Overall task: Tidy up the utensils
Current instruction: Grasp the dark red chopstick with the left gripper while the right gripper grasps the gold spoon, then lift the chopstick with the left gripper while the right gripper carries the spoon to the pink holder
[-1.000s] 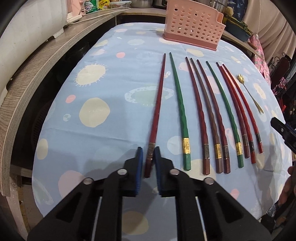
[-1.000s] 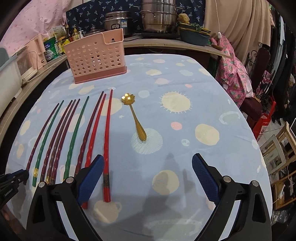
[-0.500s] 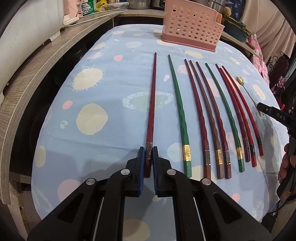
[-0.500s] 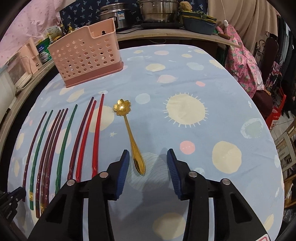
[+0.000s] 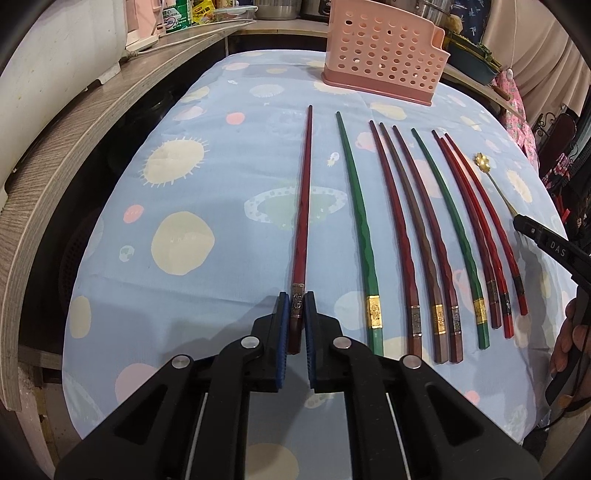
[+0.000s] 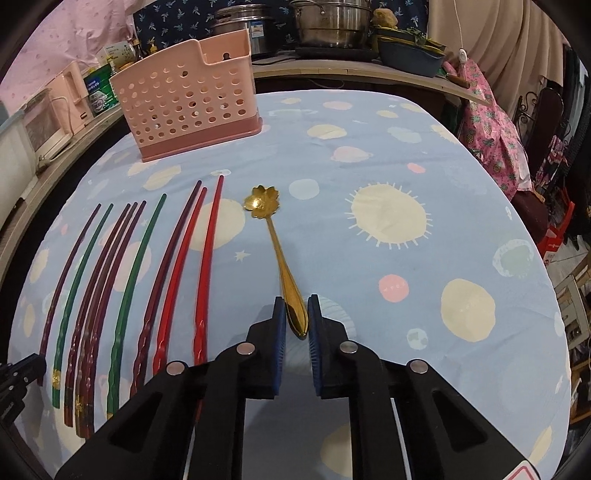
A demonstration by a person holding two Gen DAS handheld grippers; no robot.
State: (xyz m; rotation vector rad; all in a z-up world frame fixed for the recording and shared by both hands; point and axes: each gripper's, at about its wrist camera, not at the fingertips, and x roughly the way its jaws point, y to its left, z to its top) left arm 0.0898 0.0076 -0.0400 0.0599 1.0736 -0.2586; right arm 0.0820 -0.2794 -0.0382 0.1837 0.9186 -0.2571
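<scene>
Here, our left gripper (image 5: 296,310) clamps the red chopstick (image 5: 303,206), which points to 12 o'clock; our right gripper (image 6: 296,314) narrowly brackets the gold spoon (image 6: 277,254) handle, contact unclear. Pink basket (image 6: 184,99) stands at 11 o'clock.

**Around the table: cloth, counter and kitchen clutter**

A pale blue tablecloth (image 6: 369,155) printed with cream suns, pink dots and ringed planets covers the table through the middle of both frames. A curved wood-grain counter (image 5: 74,125) runs up the left side of the left wrist view, with a white appliance (image 5: 55,48) on it at upper left. In the right wrist view, steel pots (image 6: 328,22) stand along the top edge before a dark blue patterned cloth (image 6: 173,18). A dark blue tub (image 6: 410,55) sits at upper right, beside a pink floral fabric (image 6: 487,125) and beige curtain (image 6: 491,33).
</scene>
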